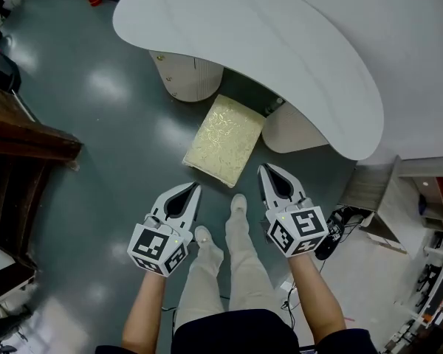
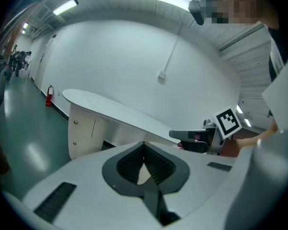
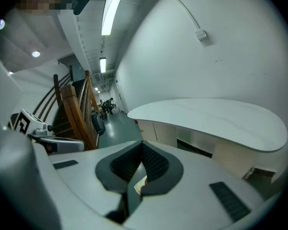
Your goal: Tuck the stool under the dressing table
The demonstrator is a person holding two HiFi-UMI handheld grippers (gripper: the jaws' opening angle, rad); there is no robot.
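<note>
Stool spot: stool [image 1: 223, 139] on the floor [image 1: 111, 146], in the gap between the two pedestals of the dressing table [image 1: 280, 43]. Far end just under the front edge of the white top, most of the seat sticking out toward the feet.
Stool build: boxy rectangle with a cream-gold cushion top in a crinkly, slightly shimmery fabric. Legs or base not visible from up here.
Dressing table: smooth white kidney-shaped top on rounded pale pedestals, the left pedestal [image 1: 184, 76] with fine vertical lines and small knobs.
Handling guess: probably fairly light and stiff under the padding, squishy on top. Should slide fine on that glossy grey-green floor, but could swivel if shoved off-centre.
Where to take it: near end, one gripper per near corner, pushing evenly.
Left gripper [image 1: 194, 190]: closed tip to tip, holding nothing, near the stool's near edge.
Right gripper [image 1: 265, 170]: same deal, jaws together and empty, just beside the near right corner.
</note>
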